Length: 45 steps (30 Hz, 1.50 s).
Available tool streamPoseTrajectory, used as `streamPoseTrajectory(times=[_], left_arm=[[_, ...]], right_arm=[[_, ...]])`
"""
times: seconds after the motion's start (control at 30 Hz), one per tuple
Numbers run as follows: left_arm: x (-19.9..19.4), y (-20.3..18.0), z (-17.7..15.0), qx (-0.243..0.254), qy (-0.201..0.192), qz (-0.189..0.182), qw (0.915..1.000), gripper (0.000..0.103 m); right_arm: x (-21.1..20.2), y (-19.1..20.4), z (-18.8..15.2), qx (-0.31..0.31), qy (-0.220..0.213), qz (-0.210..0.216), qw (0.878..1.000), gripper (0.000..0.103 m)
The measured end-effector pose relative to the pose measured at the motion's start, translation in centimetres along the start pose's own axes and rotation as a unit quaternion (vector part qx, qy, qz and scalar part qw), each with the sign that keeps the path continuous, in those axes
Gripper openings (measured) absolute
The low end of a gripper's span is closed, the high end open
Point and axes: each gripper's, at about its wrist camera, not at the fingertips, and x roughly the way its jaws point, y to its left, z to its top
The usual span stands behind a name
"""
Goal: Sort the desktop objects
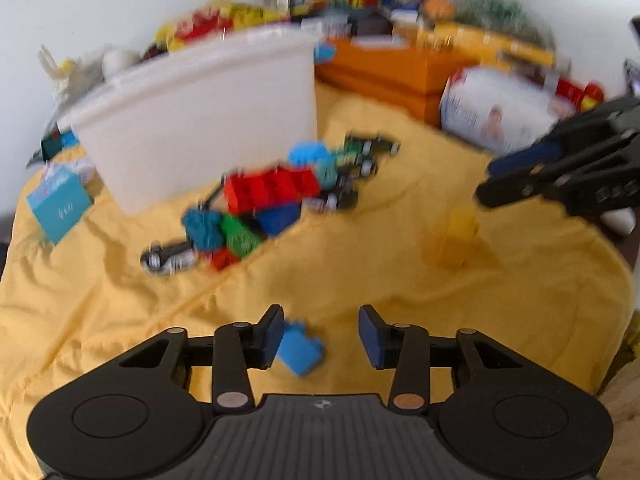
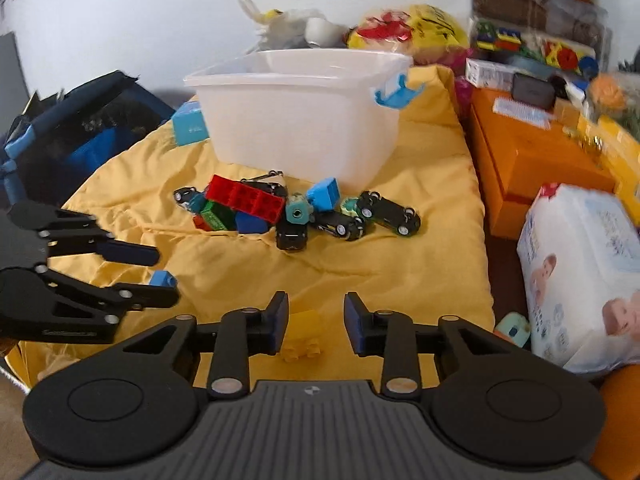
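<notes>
A pile of toy bricks and small cars lies on the yellow cloth (image 2: pixel 360 280) before a white plastic bin (image 2: pixel 304 120); a long red brick (image 2: pixel 244 198) tops it. My left gripper (image 1: pixel 320 336) is open, with a light blue brick (image 1: pixel 300 350) on the cloth between its fingers, close to the left pad. It shows from the side in the right wrist view (image 2: pixel 160 272). My right gripper (image 2: pixel 316 322) is open around a yellow brick (image 2: pixel 304 334) lying on the cloth. The left wrist view is blurred; the right gripper (image 1: pixel 486 182) shows there above the yellow brick (image 1: pixel 458 240).
An orange box (image 2: pixel 532 160) and a white wipes pack (image 2: pixel 580 272) stand at the right. A dark blue bag (image 2: pixel 80 128) lies at the left, a teal box (image 2: pixel 190 124) beside the bin. Cluttered toys line the wall behind.
</notes>
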Motion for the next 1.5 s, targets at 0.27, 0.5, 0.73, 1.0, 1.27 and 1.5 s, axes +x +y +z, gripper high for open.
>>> streamPoseTrajectory(times=[0.27, 0.5, 0.73, 1.0, 1.27, 1.5], left_arm=[[0.1, 2.7, -1.5, -0.055, 0.015, 0.015, 0.9982, 0.043], [-0.4, 2.5, -1.7, -0.048, 0.009, 0.019, 0.9986, 0.043], [-1.3, 1.8, -1.3, -0.032, -0.015, 0.024, 0.9991, 0.043], [-0.9, -0.4, -0.7, 0.012, -0.011, 0.017, 0.9997, 0.042], [0.1, 1.1, -1.8, -0.025, 0.018, 0.043, 0.9986, 0.021], [-0.1, 2.9, -1.8, -0.092, 0.022, 0.016, 0.9954, 0.018]], right_arm=[[1.7, -0.2, -0.4, 0.012, 0.045, 0.006, 0.999, 0.022], [4.2, 1.0, 0.8, -0.025, 0.043, 0.024, 0.998, 0.021], [6.0, 1.6, 1.9, -0.069, 0.032, 0.028, 0.997, 0.021], [4.0, 1.6, 2.4, -0.053, 0.014, 0.043, 0.998, 0.023], [3.8, 1.4, 2.1, -0.053, 0.015, 0.02, 0.998, 0.028], [5.8, 1.3, 1.0, -0.041, 0.039, 0.024, 0.998, 0.055]])
